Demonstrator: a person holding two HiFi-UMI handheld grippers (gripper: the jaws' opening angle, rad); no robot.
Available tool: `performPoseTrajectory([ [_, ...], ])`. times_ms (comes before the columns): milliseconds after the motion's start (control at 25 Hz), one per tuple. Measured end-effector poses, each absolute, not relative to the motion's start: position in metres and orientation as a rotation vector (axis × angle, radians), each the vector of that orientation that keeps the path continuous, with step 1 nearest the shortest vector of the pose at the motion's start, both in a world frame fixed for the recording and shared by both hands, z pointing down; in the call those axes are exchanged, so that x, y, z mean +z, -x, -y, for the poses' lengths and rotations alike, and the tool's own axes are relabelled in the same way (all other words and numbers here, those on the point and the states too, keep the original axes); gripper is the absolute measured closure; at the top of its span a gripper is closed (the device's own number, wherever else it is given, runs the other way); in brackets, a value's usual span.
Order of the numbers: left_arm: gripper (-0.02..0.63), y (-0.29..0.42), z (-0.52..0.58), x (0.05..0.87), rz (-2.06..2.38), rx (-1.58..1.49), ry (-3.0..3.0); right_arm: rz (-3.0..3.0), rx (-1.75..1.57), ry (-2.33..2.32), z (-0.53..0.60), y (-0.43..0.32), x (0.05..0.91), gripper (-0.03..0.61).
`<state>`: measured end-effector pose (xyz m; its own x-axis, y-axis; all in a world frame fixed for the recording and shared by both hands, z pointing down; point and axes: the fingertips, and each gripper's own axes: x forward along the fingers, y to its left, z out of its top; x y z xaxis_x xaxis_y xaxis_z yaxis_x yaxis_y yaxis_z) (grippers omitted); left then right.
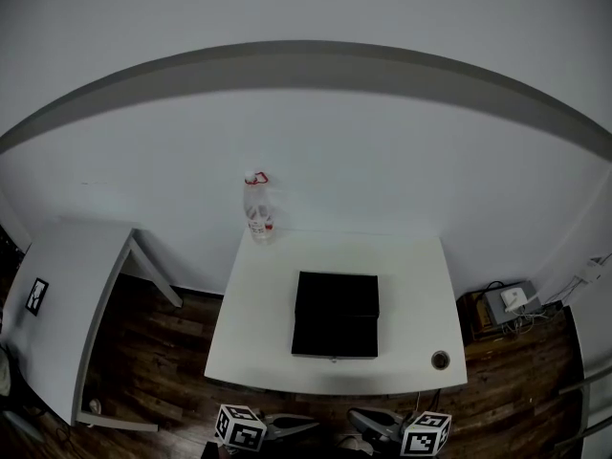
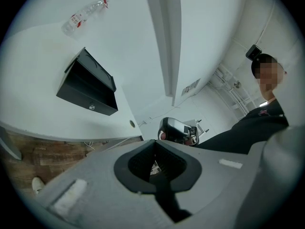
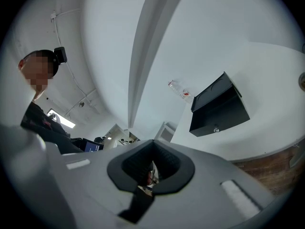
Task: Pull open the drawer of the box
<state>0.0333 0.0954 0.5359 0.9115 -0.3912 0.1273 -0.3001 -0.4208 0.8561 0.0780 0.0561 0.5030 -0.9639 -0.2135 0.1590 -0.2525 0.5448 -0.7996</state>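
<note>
A black box (image 1: 335,314) sits in the middle of the white table (image 1: 258,342). Its drawer front faces the near edge, closed, with a small silver knob (image 1: 334,358). The box also appears in the left gripper view (image 2: 88,87) and the right gripper view (image 3: 219,106), far from both sets of jaws. My left gripper (image 1: 311,426) and right gripper (image 1: 354,414) hang side by side below the table's near edge, pointing at each other. Both are shut with nothing between their pads, as the left gripper (image 2: 155,142) and right gripper (image 3: 152,141) views show.
A clear plastic bottle (image 1: 256,207) with a red cap stands at the table's back left corner. A round cable hole (image 1: 440,360) is at the front right corner. A second white table (image 1: 67,295) stands to the left, and devices with cables (image 1: 507,304) lie on the floor to the right.
</note>
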Motion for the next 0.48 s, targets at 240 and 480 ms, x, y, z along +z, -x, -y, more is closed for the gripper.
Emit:
performPoseTrajectory([
  [240, 0.609, -0.033, -0.089, 0.532, 0.494, -0.115, -2.043, 2.714, 1.442, -0.434, -0.063, -0.085, 0.505, 0.574],
  [480, 0.609, -0.047, -0.097, 0.533, 0.457, -0.109, -2.030, 2.717, 1.453, -0.450, -0.066, -0.089, 0.506, 0.574],
])
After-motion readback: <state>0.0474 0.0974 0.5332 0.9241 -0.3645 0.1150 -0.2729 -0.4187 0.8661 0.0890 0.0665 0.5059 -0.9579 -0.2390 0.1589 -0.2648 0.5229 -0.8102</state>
